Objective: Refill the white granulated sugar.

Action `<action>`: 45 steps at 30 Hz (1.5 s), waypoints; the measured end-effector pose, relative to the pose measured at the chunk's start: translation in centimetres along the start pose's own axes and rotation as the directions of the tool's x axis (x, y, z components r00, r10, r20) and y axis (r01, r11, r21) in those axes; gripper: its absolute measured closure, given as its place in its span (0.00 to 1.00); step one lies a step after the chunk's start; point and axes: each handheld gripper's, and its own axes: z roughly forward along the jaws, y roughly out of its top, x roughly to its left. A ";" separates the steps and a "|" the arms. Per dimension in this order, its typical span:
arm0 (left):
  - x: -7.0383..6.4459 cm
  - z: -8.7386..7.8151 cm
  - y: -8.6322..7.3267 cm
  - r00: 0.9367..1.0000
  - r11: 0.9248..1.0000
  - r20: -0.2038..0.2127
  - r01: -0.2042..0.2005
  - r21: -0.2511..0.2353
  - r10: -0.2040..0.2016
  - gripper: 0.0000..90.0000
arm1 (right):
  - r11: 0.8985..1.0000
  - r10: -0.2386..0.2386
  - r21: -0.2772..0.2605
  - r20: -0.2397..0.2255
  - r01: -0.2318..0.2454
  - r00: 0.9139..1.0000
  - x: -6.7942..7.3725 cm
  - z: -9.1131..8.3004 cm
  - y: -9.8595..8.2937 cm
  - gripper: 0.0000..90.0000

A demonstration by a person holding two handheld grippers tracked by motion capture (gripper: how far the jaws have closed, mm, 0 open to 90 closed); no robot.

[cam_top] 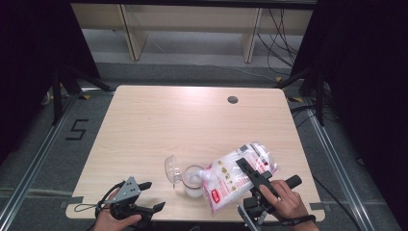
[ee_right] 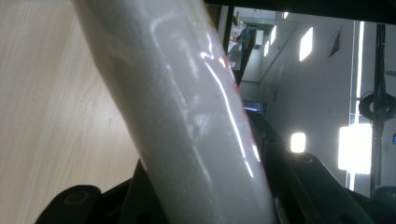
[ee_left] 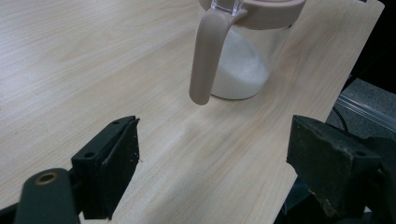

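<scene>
**Bag tipped mouth-down over the jar**

The right gripper [cam_top: 253, 174] was clamped on the plastic bag [cam_top: 238, 174] of white grains, its jaws closed across the bag's middle; in the right gripper view the bag's glossy white side [ee_right: 187, 116] ran up between the jaws and pressed against both. The bag's long axis lay slantwise, from its raised end up and to the right of that gripper to its lower corner down and to the left, and that corner pointed into the mouth of the jar [cam_top: 193, 181]. Red and yellow print showed on the bag's face, too small to read.

The jar stood upright on the table [cam_top: 192, 120], just left of the right gripper, part filled with white grains. Its clear lid [cam_top: 172, 168] hung swung open on the far-left side.

The left gripper [cam_top: 149, 196] held nothing, its jaws spread wide. In the left gripper view the jar [ee_left: 245, 56] stood just ahead of those jaws and apart from them, its beige handle [ee_left: 205, 56] turned toward them and hanging down from the beige rim.
</scene>
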 end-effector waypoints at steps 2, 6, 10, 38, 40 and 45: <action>0.0 0.1 0.0 1.000 1.000 -0.003 -0.002 -0.010 0.002 0.18 | 1.000 -0.002 0.001 -0.003 0.002 1.000 -0.1 0.0 -0.1 0.74; -0.1 0.0 0.0 1.000 1.000 -0.009 -0.002 -0.003 0.002 0.19 | 0.999 0.033 0.008 -0.013 -0.033 0.999 0.2 0.0 -0.2 0.75; -0.1 0.1 0.0 1.000 1.000 -0.005 0.008 -0.008 -0.008 0.19 | 1.000 0.023 0.003 -0.008 -0.023 1.000 0.1 0.0 -0.2 0.75; -0.3 -0.2 0.0 1.000 1.000 -0.011 -0.017 -0.005 0.017 0.19 | 1.000 -0.025 0.004 -0.004 0.025 1.000 -0.1 0.0 0.0 0.75; -0.3 0.0 -0.1 1.000 1.000 -0.012 -0.013 -0.016 0.012 0.19 | 1.000 0.011 0.025 -0.023 -0.010 1.000 0.2 -0.1 -0.1 0.75; -0.3 -0.1 -0.1 1.000 1.000 -0.029 -0.006 0.015 0.006 0.19 | 1.000 -0.009 0.013 -0.022 0.009 1.000 0.3 0.1 -0.1 0.75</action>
